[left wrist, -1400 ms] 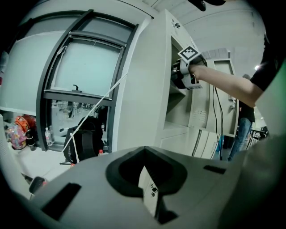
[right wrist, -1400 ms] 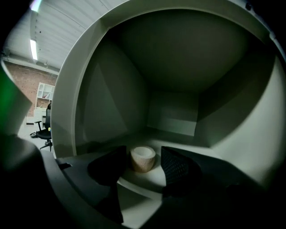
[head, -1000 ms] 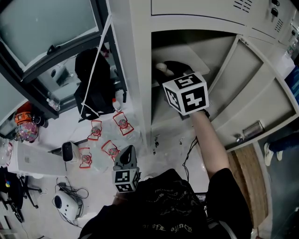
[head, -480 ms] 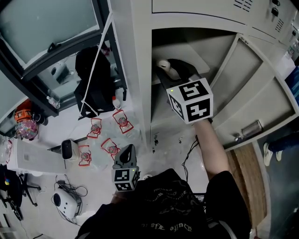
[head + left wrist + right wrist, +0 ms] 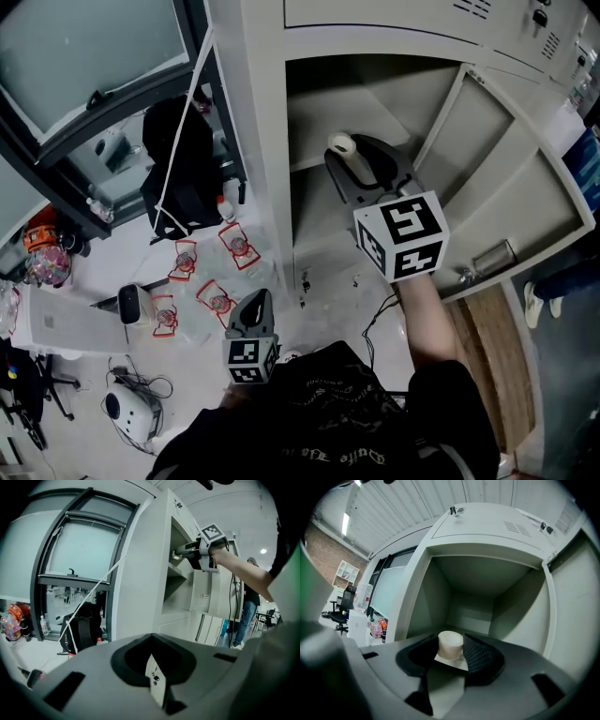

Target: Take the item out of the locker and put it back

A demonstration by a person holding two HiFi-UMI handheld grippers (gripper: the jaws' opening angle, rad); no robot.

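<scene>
Right tool (image 5: pixel 451 657): jaws partly open, clamped on a small cream roll (image 5: pixel 450 644), ribbed pad against its side. The roll is at the mouth of the open locker (image 5: pixel 272 169) compartment, off the shelf. The compartment behind it looks bare; the door (image 5: pixel 525 178) is swung out to the right. Left tool (image 5: pixel 157 686): jaws together, nothing between them, held low by the torso. Versus a second ago: the right tool and roll have backed out from deeper inside; the left tool is unchanged.
</scene>
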